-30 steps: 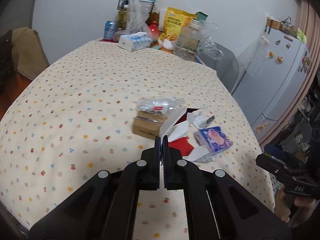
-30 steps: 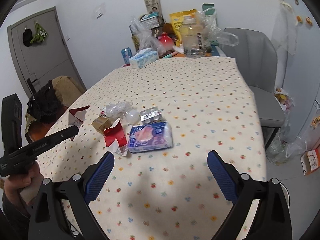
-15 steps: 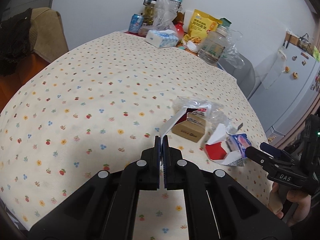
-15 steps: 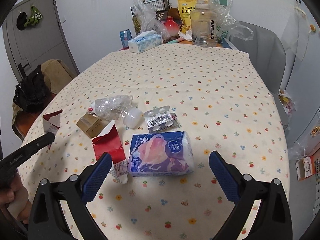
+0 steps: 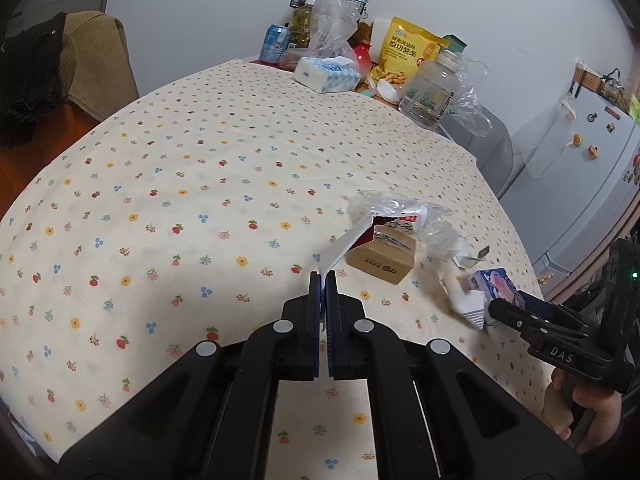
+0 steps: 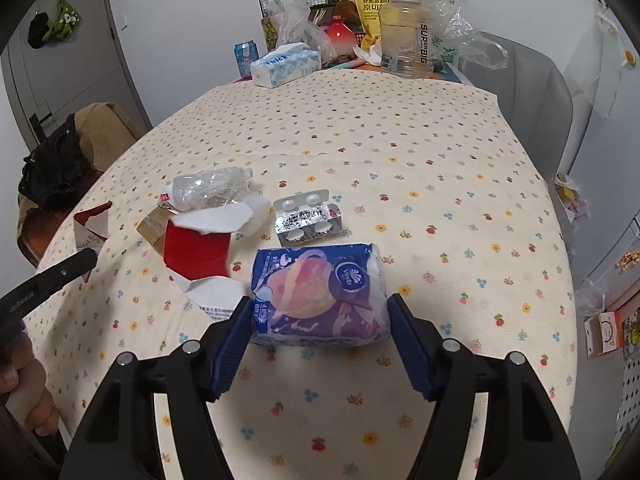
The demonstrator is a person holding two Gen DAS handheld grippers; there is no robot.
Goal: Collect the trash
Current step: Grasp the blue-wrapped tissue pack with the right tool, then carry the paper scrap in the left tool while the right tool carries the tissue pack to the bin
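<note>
My left gripper (image 5: 323,278) is shut on a torn red and white carton piece (image 5: 349,239), held above the table; it also shows in the right wrist view (image 6: 91,226). My right gripper (image 6: 320,320) is open, its fingers on either side of a blue and purple tissue pack (image 6: 320,294) lying on the flowered tablecloth (image 6: 440,168). Beyond the pack lie a torn red carton (image 6: 198,246), a silver pill blister (image 6: 308,218), a crushed clear plastic bottle (image 6: 212,190) and a small brown box (image 5: 382,258).
At the far end of the table stand a tissue box (image 6: 286,65), a blue can (image 6: 245,56), a big clear jug (image 6: 406,34), a yellow snack bag (image 5: 410,52) and plastic bags. A grey chair (image 6: 532,92) stands at the right, a brown chair (image 5: 90,60) at the left.
My right gripper has moved forward and down, so the tissue pack now lies between its fingers. My left gripper has swung left with the carton piece still in it.
</note>
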